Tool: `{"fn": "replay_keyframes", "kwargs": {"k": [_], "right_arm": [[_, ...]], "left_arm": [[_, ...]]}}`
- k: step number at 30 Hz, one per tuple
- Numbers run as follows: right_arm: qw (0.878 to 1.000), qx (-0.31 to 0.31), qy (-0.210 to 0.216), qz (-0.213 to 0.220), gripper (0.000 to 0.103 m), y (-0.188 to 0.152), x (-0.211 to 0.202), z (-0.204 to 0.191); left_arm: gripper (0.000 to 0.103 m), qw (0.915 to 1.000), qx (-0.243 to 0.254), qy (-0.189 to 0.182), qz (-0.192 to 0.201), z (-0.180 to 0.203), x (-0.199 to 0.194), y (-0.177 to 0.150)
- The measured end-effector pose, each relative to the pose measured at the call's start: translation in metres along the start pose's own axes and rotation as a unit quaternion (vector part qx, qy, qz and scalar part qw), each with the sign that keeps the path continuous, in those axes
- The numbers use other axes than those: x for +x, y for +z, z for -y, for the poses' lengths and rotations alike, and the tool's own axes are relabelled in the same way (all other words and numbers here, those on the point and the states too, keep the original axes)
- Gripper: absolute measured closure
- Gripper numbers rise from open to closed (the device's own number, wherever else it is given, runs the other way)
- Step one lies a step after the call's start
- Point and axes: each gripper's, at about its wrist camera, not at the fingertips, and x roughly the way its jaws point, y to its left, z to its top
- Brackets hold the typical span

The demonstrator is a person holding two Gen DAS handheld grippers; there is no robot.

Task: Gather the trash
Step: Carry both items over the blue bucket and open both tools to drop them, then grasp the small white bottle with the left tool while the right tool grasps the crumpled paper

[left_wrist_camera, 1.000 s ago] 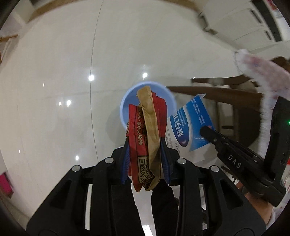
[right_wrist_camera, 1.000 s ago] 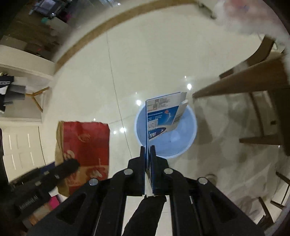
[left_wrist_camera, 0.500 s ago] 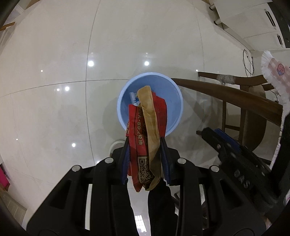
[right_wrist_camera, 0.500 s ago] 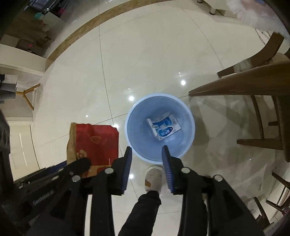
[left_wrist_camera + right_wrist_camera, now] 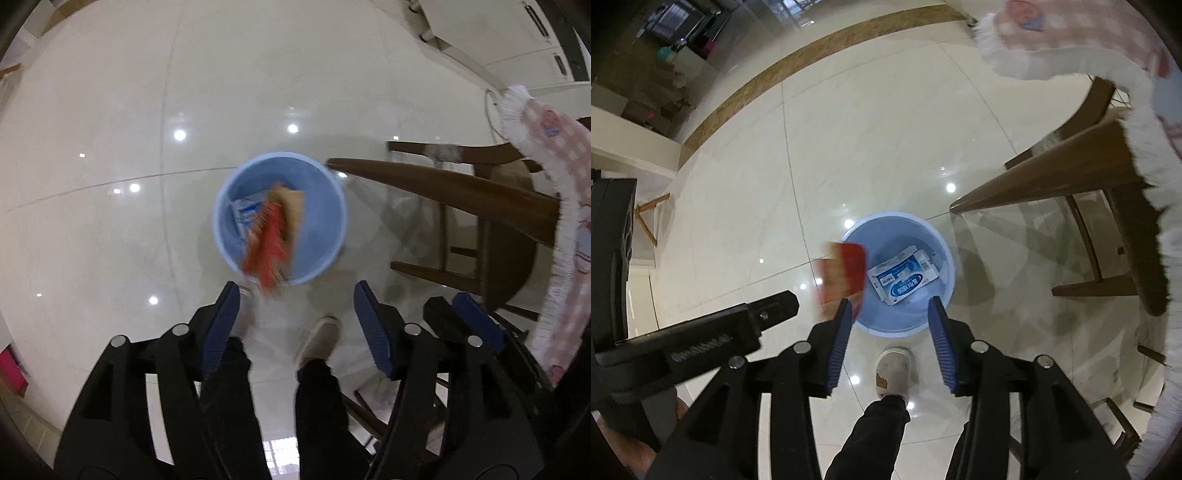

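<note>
A round blue bin point(image 5: 322, 230) stands on the pale tiled floor right below both grippers. Its bottom holds a flattened blue-and-white box point(image 5: 903, 275). A red and tan snack wrapper point(image 5: 272, 242) is falling, blurred, just under my left gripper point(image 5: 296, 293), whose jaws are opening with nothing between them. In the right wrist view the wrapper point(image 5: 845, 269) is in the air at the bin's point(image 5: 894, 318) left rim. My right gripper point(image 5: 890, 306) hangs over the bin, its jaws opening and empty. One of the left gripper's fingers point(image 5: 768, 312) shows beside it.
A dark wooden table edge point(image 5: 443, 184) and chair frame point(image 5: 454, 273) stand just right of the bin. A white-fringed pink checked cloth point(image 5: 1137, 122) hangs over the table. A person's shoe point(image 5: 894, 371) and dark trouser legs point(image 5: 321, 406) stand beside the bin.
The right gripper let the blue-and-white box go and it landed in the bin. The left gripper has now spread its jaws and the red wrapper is dropping towards the bin.
</note>
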Motion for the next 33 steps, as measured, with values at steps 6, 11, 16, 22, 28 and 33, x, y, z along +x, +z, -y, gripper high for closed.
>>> {"fn": "replay_keyframes", "kwargs": {"k": [6,11,16,22,28,33], "right_arm": [[1.0,0.01,0.009,0.019,0.06,-0.004,-0.027,0.023],[0.998,0.025,0.032,0.051,0.06,-0.01,-0.076,0.045],[0.992,0.03,0.064,0.108,0.06,-0.024,-0.151,0.075],[0.975,0.065,0.057,0.206,0.053,-0.059,-0.257,0.158],[0.956,0.143,0.007,0.257,0.05,-0.111,-0.315,0.279],[0.937,0.22,-0.026,0.27,0.05,-0.149,-0.332,0.369]], "left_arm": [[0.038,0.9996,0.019,0.02,0.012,0.021,-0.02,-0.013],[0.038,0.9983,0.029,0.028,0.042,0.04,-0.057,-0.039],[0.038,0.9917,0.06,0.026,0.11,0.086,-0.12,-0.073],[0.037,0.9706,0.155,0.001,0.184,0.204,-0.173,-0.118],[0.034,0.9447,0.267,-0.047,0.185,0.347,-0.17,-0.17],[0.033,0.9344,0.309,-0.05,0.17,0.433,-0.136,-0.199]]}}
